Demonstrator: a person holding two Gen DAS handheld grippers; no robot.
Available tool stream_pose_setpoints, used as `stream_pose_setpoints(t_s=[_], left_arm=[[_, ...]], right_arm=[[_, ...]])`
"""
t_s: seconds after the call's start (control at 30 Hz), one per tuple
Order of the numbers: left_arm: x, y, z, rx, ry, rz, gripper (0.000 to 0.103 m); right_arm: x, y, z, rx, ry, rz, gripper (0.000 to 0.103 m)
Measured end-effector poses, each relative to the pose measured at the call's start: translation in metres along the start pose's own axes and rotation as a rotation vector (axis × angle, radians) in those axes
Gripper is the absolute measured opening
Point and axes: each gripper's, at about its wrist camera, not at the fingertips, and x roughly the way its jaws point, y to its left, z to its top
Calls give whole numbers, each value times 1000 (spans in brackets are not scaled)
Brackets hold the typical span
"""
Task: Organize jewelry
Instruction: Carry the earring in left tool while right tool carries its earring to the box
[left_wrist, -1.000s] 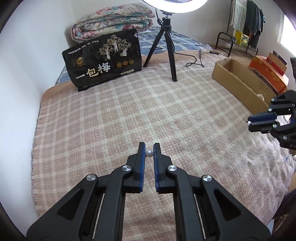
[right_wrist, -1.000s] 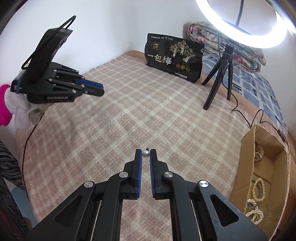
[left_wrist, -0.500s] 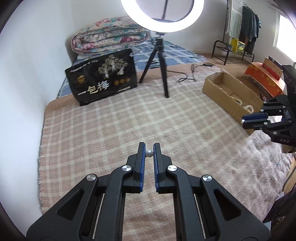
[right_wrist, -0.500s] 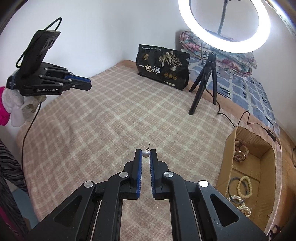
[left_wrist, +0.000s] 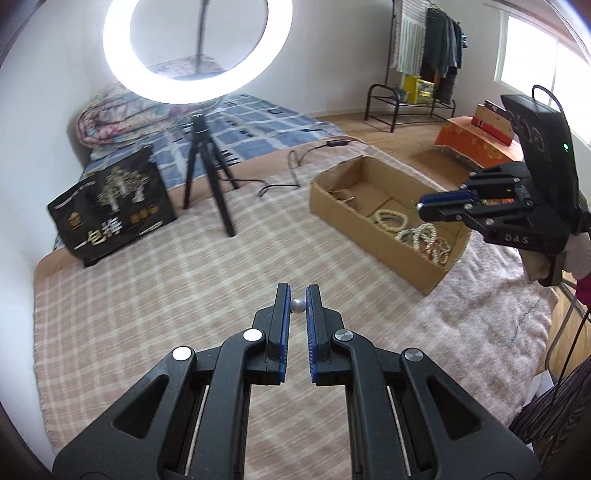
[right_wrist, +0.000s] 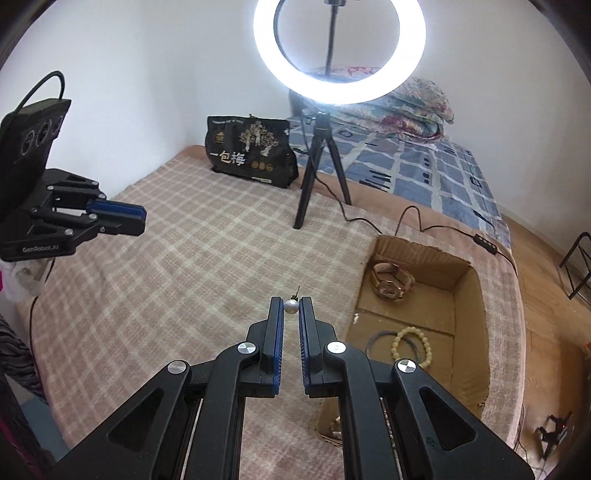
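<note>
Over the last second both views have swung up and toward the cardboard box (left_wrist: 384, 236): a second ago it sat at the frame edges, and now it lies in plain sight on the plaid blanket (left_wrist: 155, 280), at the blanket's right edge as the left wrist camera sees it. I read this as the carry stage, with both hands bringing their catch to the box and the drop not yet made.

The box already holds bead bracelets (left_wrist: 424, 236) in its near compartment and a watch (right_wrist: 389, 282) in the far one.

The right gripper (right_wrist: 291, 307) is raised above the blanket with the box's left wall just beside its tips, angled forward and down. Its jaws are narrowed onto a pearl earring (right_wrist: 290, 305), whose post sticks up past the fingertips.

The left gripper (left_wrist: 297, 305) is also lifted, farther from the box, over the middle of the blanket. It pinches a second pearl earring (left_wrist: 297, 305) at the very tips; the grip looks slight, so a jolt could shed it.
</note>
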Motion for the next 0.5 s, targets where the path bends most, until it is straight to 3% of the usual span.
stream_pose_setpoints(t_s=[0.5], left_arm=[[59, -91, 33, 26, -32, -125, 6]], right_arm=[[-5, -94, -10, 141, -8, -98, 7]])
